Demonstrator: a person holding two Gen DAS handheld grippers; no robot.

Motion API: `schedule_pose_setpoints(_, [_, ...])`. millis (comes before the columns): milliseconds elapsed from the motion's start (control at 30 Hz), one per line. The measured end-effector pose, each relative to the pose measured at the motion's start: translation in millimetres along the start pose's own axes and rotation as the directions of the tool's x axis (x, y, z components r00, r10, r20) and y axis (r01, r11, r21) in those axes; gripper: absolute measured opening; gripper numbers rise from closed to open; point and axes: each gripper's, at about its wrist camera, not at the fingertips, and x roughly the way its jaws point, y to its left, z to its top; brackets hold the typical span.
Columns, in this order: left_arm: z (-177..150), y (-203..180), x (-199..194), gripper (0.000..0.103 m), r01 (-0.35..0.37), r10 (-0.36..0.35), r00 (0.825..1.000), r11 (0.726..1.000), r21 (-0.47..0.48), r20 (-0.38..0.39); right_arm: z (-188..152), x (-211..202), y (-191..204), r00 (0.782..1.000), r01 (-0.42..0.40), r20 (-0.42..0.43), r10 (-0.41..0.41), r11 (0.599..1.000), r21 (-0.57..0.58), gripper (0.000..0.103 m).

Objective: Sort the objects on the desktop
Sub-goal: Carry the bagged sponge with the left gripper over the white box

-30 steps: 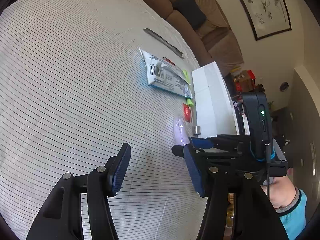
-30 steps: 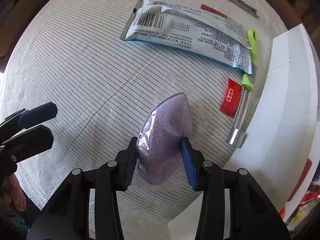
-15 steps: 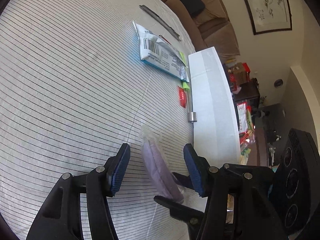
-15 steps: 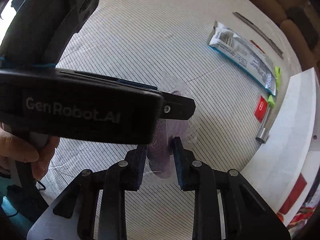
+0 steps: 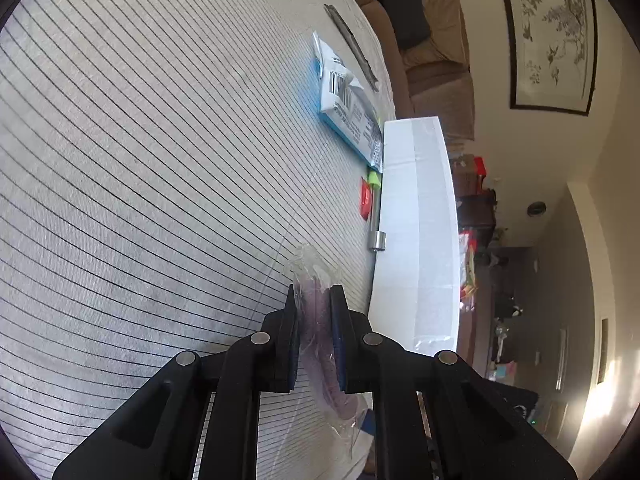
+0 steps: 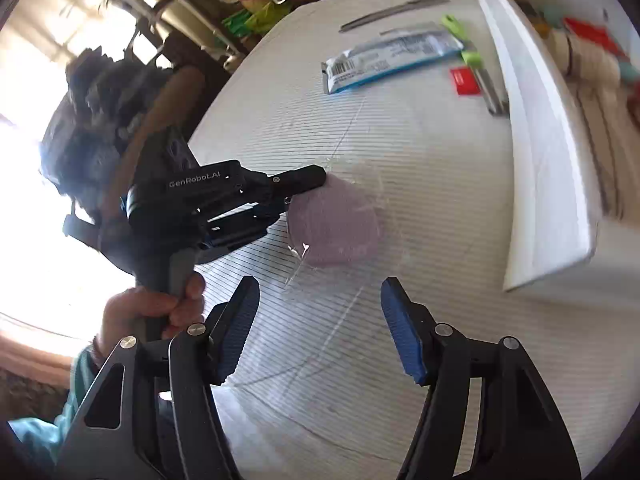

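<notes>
- Tall white storage box (image 5: pixel 416 216) stands just beside the held pad.
- Left gripper (image 5: pixel 314 336): jaws pinched on the flat purple sponge pad in crinkly clear wrap (image 6: pixel 336 228), above the striped cloth; it looks light, soft and slippery, so grip the foam.
- Right gripper (image 6: pixel 320 328): jaws wide apart, empty.

White box (image 6: pixel 552 152) contents blurred, perhaps packets; its right side is cropped.
</notes>
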Motion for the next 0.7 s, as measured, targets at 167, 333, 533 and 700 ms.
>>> schedule_pose_setpoints(167, [-3.9,5.2,-7.0,0.013,0.097,-0.097,0.995,0.994,-0.058,0.006,-14.8,21.8,-40.0,0.954,-0.290,0.165,0.250,0.908,0.301,0.051])
schedule_pose_setpoints(333, [-7.0,-3.9,-13.7,0.013,0.216,-0.214,0.976,0.973,-0.081,0.025,14.3,49.1,-50.9,0.919,-0.374,0.264,0.294,0.862,0.343,0.039])
schedule_pose_setpoints(533, [-10.7,-29.8,-15.9,0.013,0.291,-0.291,0.957,0.956,-0.040,0.017,36.6,45.5,-38.8,0.889,-0.401,0.347,0.300,0.875,0.271,0.014])
schedule_pose_setpoints(700, [-17.6,-65.7,-28.8,0.015,0.340,-0.339,0.940,0.938,0.073,-0.029,36.7,-8.3,-21.8,0.874,-0.395,0.386,0.295,0.895,0.210,0.012])
